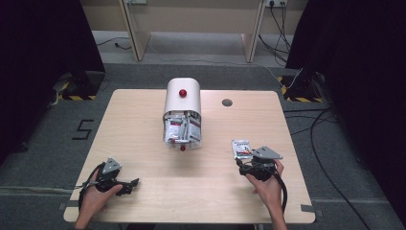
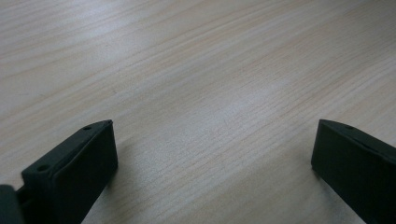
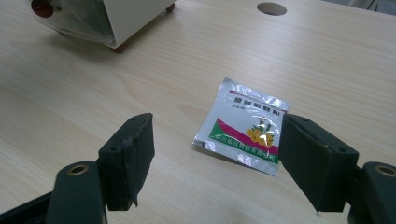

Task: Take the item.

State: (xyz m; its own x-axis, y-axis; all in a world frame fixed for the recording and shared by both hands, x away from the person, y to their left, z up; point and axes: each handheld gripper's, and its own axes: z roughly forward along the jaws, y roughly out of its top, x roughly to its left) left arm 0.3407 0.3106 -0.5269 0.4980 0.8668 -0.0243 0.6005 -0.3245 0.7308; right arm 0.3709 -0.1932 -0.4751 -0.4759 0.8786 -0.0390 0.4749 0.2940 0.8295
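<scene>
One silver foil sachet (image 3: 243,126) lies flat on the pale wooden surface (image 1: 143,143), outside the white dispenser box (image 1: 183,108). Right gripper (image 3: 215,158) is held wide open around it, unclamped; left gripper (image 2: 212,163) is parked open, empty.

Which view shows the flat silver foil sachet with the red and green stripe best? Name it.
The right gripper view: the silver foil sachet lies close up on the table, print and stripes readable, just ahead of the open right gripper. The high view shows it small, beside that gripper. The left gripper view has bare wood.
</scene>
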